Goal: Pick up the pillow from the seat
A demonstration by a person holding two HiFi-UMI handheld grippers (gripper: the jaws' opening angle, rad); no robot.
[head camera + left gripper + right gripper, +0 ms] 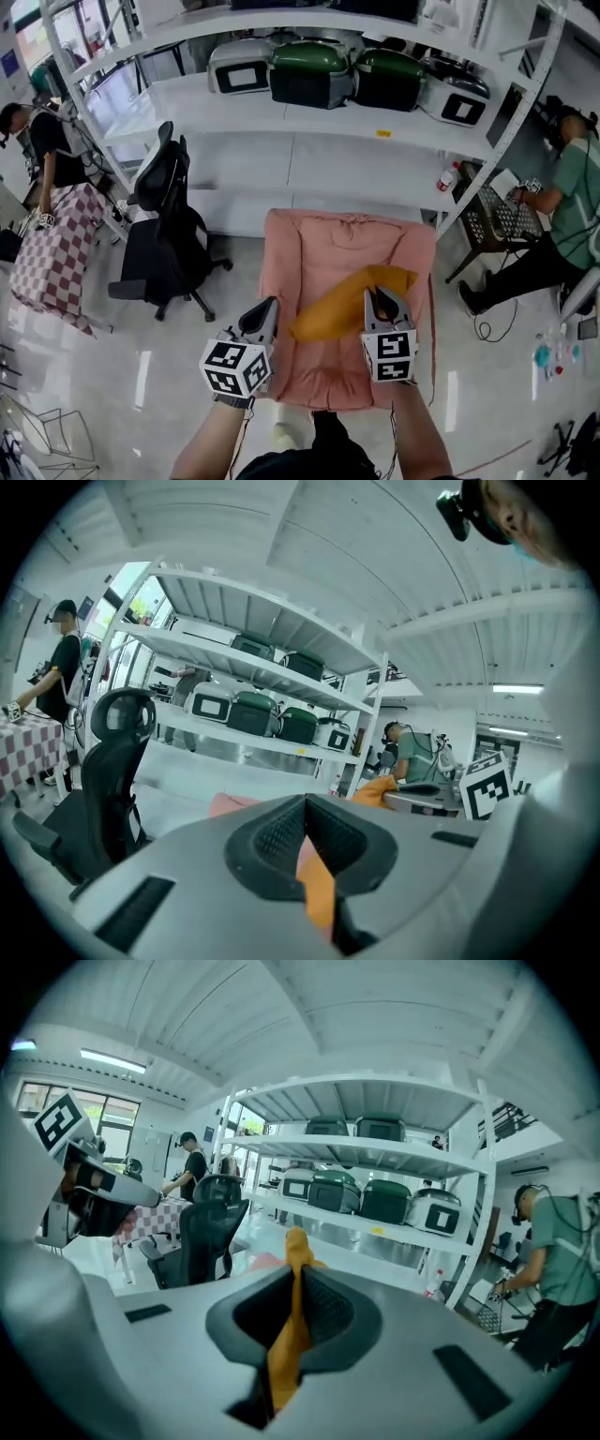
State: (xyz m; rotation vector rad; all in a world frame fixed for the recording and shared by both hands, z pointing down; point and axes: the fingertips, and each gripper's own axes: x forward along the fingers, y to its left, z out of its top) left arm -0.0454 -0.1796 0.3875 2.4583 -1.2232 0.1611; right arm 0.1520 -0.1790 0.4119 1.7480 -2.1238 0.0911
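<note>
An orange-yellow pillow hangs stretched between my two grippers, above the pink cushioned seat. My right gripper is shut on the pillow's right end. In the right gripper view the orange fabric runs pinched through the jaw gap of that gripper. My left gripper is at the pillow's left end. In the left gripper view its jaws are closed with orange fabric caught between them. The seat's pink edge shows beyond the jaws.
A black office chair stands left of the seat. Behind it is a white shelving rack carrying green and white cases. At far left a person is by a checked-cloth table. At right another person sits by a metal cart.
</note>
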